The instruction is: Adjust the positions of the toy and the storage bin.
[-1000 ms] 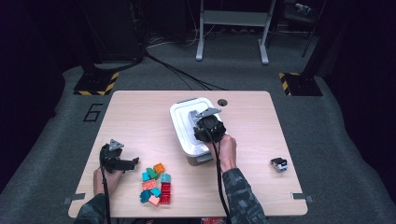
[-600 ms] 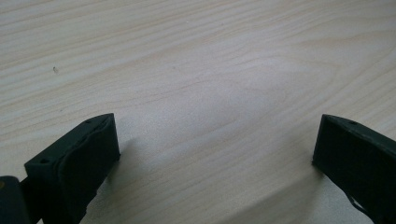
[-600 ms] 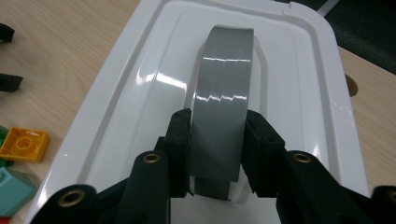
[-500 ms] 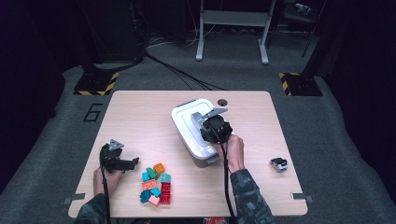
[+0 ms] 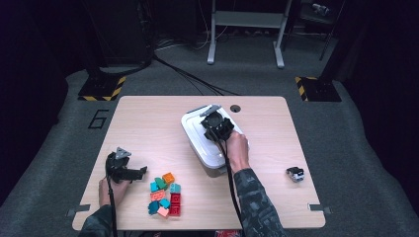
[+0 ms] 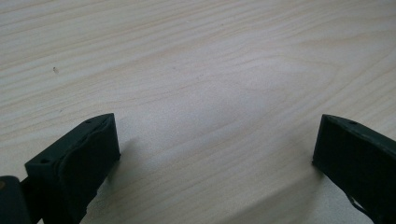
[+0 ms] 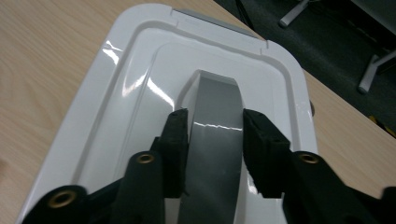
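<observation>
The grey handle [image 7: 215, 140] of the white plastic box lid [image 7: 140, 88] is clamped by the right gripper [image 7: 212, 140], whose jaws have just been closing, seemingly for lifting. The left gripper [image 6: 215, 154] is rested spread and empty on the wooden table [image 6: 196, 70].

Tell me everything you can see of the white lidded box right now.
The white box stands near the middle of the table, its glossy plastic lid on, rounded at the corners with stepped ridges. A grey handle lies in a recess along the lid's middle, and a grey strip runs along the far edge. The right gripper comes down from above with its jaws closed on either side of that handle. The box's inside is hidden.
</observation>
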Demonstrator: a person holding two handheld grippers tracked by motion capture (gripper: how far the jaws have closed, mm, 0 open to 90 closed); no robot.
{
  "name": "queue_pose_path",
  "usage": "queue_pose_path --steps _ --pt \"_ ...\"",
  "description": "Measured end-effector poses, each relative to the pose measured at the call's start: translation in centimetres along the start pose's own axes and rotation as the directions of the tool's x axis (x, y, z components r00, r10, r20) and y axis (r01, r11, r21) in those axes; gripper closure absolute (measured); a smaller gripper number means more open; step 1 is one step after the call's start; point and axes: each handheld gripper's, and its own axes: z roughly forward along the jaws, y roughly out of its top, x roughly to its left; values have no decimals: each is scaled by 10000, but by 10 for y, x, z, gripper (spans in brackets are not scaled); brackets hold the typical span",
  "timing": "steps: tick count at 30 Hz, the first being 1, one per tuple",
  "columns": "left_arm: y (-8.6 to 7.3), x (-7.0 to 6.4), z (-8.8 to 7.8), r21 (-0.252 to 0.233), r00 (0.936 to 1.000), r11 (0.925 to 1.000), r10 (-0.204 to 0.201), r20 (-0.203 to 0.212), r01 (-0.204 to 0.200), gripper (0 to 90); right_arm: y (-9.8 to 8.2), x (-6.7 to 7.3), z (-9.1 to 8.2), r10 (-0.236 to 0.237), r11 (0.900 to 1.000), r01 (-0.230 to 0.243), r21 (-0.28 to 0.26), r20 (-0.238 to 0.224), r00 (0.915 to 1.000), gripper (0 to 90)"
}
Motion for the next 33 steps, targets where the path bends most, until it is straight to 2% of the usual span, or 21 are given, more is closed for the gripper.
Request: queue_pose_path --steps 4,7,8,11,13,17,22,23,25,33 --pt "0 0 0 -9 10000 10000 -4 3 4 2 -1 0 0 130 9999 -130 12 103 9999 657" --pt "0 0 0 -5 10000 10000 5 -1 -5 3 -3 -4 -1 295 9995 -296 -71 -112 9995 667" --pt "0 0 0 -2 10000 10000 5 -3 -5 3 -5 -6 -2 341 9993 -345 -114 -358 9988 669" --pt "0 0 0 -4 10000 10000 3 -1 -3 3 -6 -6 -4 403 9992 -406 -28 -715 9966 670" --pt "0 0 0 -8 10000 10000 2 0 -2 3 -6 -6 -5 427 9991 -433 -52 -801 9959 670" --pt "0 0 0 -7 10000 10000 2 -4 -2 3 -7 -4 -7 100 9995 -136 -278 -1246 9922 671" --pt "0 0 0 -5 10000 10000 0 -6 0 3 -9 2 -10 1 9994 -57 -347 -1589 9873 671" --pt "0 0 0 -3 10000 10000 2 -1 -2 3 -9 1 -9 -285 9982 189 -576 -1717 9847 671" --pt "0 0 0 63 10000 10000 20 8 -20 3 -10 2 -11 -414 9976 302 -623 -1869 9815 671" --pt "1 0 -1 126 10000 9999 44 42 -45 3 -11 9 -15 -578 9964 420 -733 -2285 9718 671"
